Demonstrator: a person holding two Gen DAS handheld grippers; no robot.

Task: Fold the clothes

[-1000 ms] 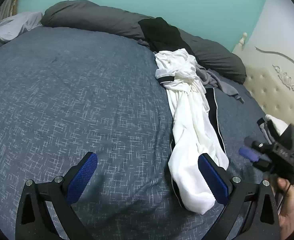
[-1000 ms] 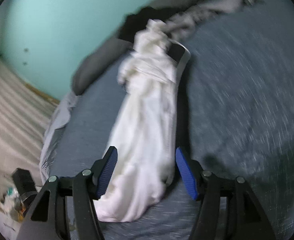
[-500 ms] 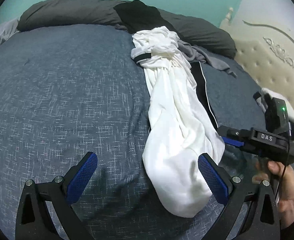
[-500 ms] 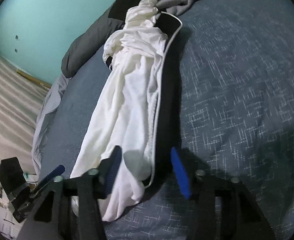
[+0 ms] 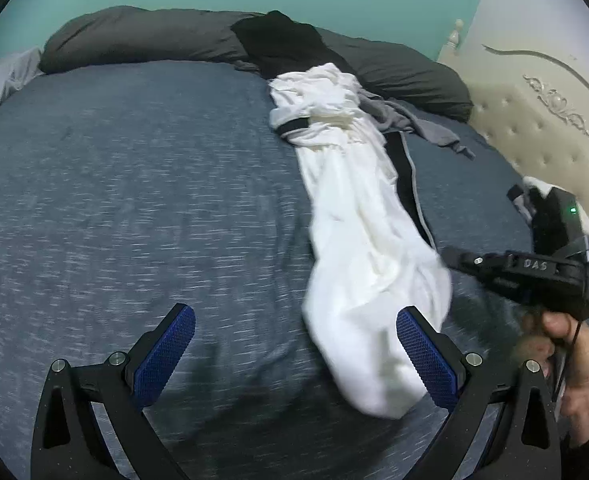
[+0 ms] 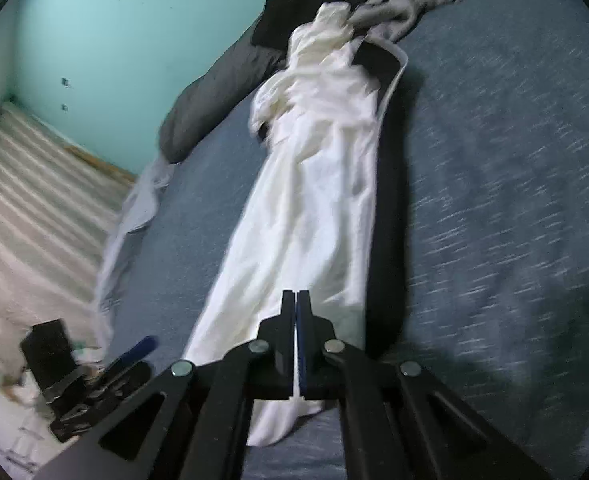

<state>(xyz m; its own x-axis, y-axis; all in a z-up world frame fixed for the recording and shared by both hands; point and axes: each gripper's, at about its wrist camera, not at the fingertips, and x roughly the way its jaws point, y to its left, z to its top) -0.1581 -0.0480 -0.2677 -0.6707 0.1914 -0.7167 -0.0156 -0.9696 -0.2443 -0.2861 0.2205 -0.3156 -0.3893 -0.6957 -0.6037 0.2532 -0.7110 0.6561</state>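
Observation:
A long bunched white garment [image 5: 358, 216] lies stretched across the blue-grey bedspread [image 5: 134, 184], its near end toward me. A black garment with white piping [image 5: 408, 176] lies under its right side. My right gripper [image 6: 296, 309] is shut, its pads pinching the near end of the white garment [image 6: 314, 216]. From the left wrist view, the right gripper [image 5: 452, 255] reaches the cloth's right edge, held by a hand [image 5: 574, 364]. My left gripper [image 5: 294, 314] stands open low over the bed. Its right finger [image 5: 422, 352] is beside the garment's near end, with nothing pinched.
Dark grey pillows [image 5: 142, 36] line the far side of the bed with a black garment [image 5: 282, 44] and a grey garment [image 5: 414, 120] near them. A cream tufted headboard [image 5: 534, 128] stands at right. A pale sheet [image 6: 134, 216] hangs off the bed's edge above striped flooring [image 6: 34, 200].
The right gripper's jaws went from wide open around the white garment's near end to shut on it. The left gripper stayed open and its view shifted only slightly.

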